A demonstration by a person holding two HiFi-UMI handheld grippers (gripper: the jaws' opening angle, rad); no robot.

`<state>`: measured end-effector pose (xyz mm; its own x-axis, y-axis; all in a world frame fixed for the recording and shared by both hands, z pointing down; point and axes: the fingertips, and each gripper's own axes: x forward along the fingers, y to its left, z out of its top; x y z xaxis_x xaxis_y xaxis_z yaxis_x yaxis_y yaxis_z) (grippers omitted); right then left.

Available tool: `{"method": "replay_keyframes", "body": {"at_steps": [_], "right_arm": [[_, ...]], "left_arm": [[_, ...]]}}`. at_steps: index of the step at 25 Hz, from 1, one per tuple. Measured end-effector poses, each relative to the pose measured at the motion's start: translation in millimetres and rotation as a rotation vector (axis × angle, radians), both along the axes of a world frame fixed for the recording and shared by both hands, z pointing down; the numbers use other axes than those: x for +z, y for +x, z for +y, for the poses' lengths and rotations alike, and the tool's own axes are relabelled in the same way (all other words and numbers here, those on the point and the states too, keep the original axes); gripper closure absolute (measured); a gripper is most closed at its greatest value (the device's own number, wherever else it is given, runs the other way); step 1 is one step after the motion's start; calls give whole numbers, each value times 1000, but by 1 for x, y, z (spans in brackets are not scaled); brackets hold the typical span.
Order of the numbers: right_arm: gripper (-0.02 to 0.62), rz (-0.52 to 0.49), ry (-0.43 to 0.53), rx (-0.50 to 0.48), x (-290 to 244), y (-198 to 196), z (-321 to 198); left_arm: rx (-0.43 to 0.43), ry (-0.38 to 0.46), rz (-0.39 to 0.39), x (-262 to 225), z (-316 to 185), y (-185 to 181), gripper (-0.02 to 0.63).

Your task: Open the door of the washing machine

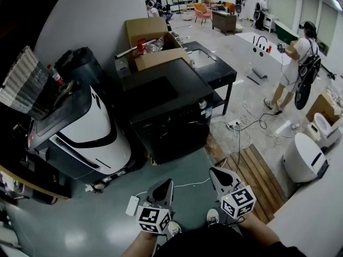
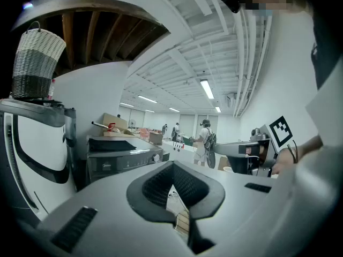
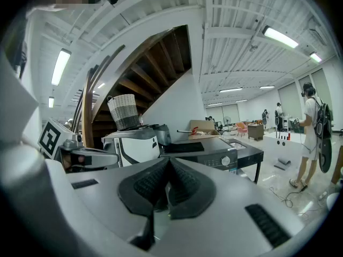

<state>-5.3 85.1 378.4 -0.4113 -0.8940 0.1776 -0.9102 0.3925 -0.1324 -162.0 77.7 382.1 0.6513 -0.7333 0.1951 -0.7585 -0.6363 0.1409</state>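
- Ahead and to the left of the left claw (image 1: 165,185): white appliance (image 1: 91,133), with a wicker basket (image 1: 24,82) above it.
- Left claw: jaws together, nothing between them, well short of any machine.
- Straight ahead of both claws: black washing machine (image 1: 166,98). Its front door (image 1: 179,135) looks shut and untouched.
- Right claw (image 1: 215,174): jaws together, empty.
- Right of the right claw: wooden slats (image 1: 252,170) on the floor.
- Progress, as judged: nothing done yet. Approaching, catching the door and pulling it open all remain.

Black washing machine (image 1: 171,114); wicker basket (image 2: 37,63) banded white and grey; brown cardboard box (image 1: 153,39)
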Motion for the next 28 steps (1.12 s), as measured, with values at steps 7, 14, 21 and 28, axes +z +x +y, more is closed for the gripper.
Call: {"method": "replay_keyframes", "body": {"at_steps": [7,14,21,28], "right_arm": [[578,5,2,-14,2,4,-4],[578,-13,20,-42,-2,10,-9],[578,14,34,-79,0,24,-15],[578,7,42,-111,-1,52,-26]], "left_arm": [[-13,-3,4,3,-3,5,589],[-31,-3,14,3,-7,14,589],[-42,4,18,5,-12,33,589],[-60,12,16,4,-18,65,588]]}}
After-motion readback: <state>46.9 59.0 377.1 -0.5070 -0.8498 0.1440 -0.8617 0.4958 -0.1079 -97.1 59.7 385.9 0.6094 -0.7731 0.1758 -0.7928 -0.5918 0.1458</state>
